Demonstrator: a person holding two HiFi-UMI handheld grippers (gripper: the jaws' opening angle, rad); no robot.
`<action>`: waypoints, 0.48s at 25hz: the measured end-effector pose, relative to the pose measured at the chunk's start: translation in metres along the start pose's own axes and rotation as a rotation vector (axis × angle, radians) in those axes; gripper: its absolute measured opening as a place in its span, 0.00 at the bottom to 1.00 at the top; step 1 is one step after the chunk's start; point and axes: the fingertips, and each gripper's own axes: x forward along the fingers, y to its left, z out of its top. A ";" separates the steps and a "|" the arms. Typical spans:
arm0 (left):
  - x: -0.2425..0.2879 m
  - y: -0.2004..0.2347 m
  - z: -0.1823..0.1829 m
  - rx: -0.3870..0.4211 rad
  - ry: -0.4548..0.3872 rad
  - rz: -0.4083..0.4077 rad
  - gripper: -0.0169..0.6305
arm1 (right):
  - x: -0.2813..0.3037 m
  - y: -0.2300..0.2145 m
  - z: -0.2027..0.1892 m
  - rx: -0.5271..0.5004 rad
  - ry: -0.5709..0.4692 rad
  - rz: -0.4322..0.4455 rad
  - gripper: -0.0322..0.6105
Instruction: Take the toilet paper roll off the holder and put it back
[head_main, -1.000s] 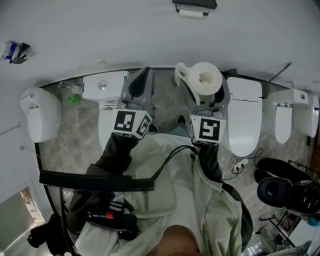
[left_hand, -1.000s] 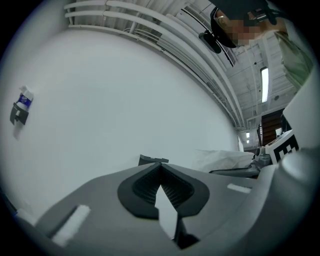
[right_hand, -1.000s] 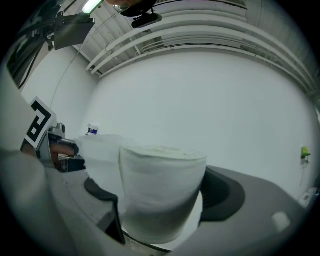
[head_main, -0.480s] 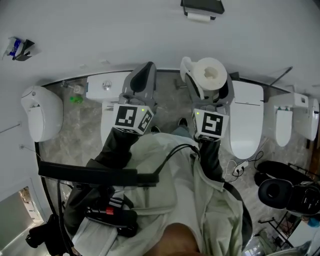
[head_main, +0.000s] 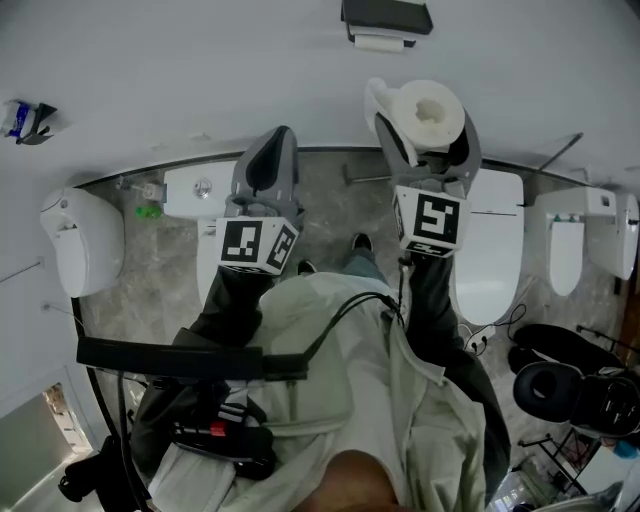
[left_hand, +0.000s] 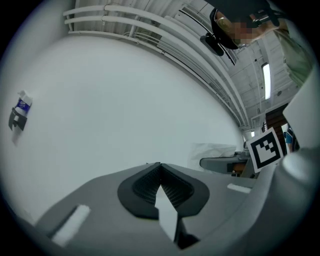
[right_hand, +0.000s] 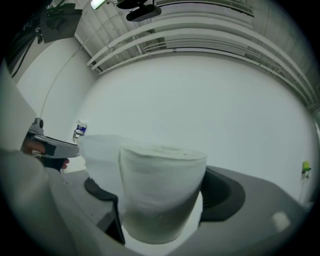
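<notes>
My grey left gripper (head_main: 272, 150) is pinched closed and empty, the black wall holder (head_main: 386, 17) is up ahead, and my right gripper (head_main: 428, 135) clamps the soft white toilet paper roll (head_main: 428, 110) across its sides below it: light, squashy, so I'd squeeze gently.

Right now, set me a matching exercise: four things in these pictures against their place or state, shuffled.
Things:
1. toilet paper roll
2. left gripper
3. black holder
4. green object

Place or state:
A. shut, nothing between the jaws
B. mounted on the wall
C. on the floor beside a toilet
D. clamped in the right gripper

Pairs: 1-D, 2-A, 3-B, 4-C
</notes>
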 end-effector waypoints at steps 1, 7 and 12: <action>0.007 -0.001 0.000 0.001 -0.004 0.008 0.03 | 0.011 -0.009 0.002 -0.005 -0.006 0.002 0.78; 0.048 0.000 0.003 0.013 -0.032 0.055 0.03 | 0.087 -0.053 0.009 0.012 -0.034 0.030 0.78; 0.080 0.006 -0.002 0.038 -0.038 0.091 0.03 | 0.162 -0.075 0.009 0.060 -0.048 0.066 0.78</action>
